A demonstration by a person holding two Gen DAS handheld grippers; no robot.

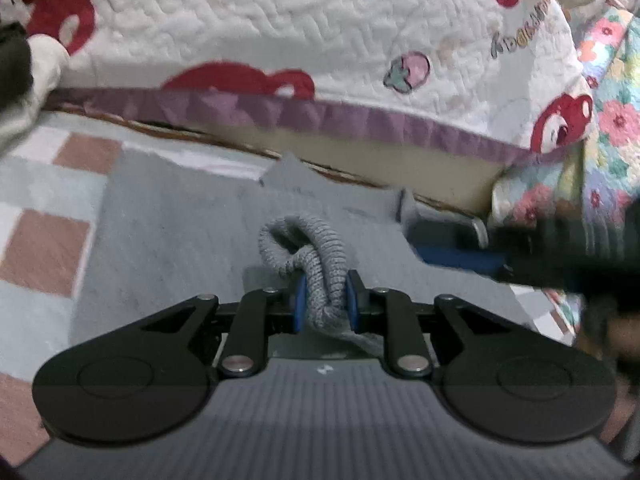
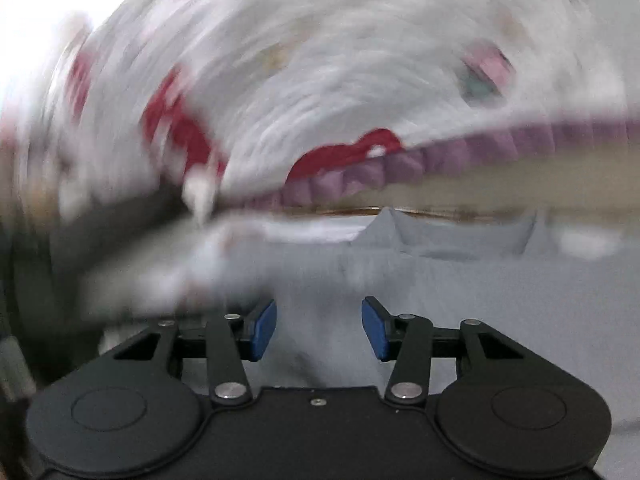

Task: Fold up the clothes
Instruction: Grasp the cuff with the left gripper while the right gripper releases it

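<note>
Grey ribbed knit cuff (image 1: 320,256) of the flat grey garment (image 1: 168,240) is pinched in the left gripper (image 1: 326,300); the right gripper (image 2: 319,328) stands open, holding nothing. The fold is starting, I think; next the right one needs its own hold.

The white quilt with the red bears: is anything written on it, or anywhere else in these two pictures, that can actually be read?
Coloured lettering on the white quilt, above the strawberry: there, but too blurred and bent to read.
Small pale mark on the left gripper body: a logo, no readable letters.
Right wrist view: heavily smeared, no text to be made out.
</note>
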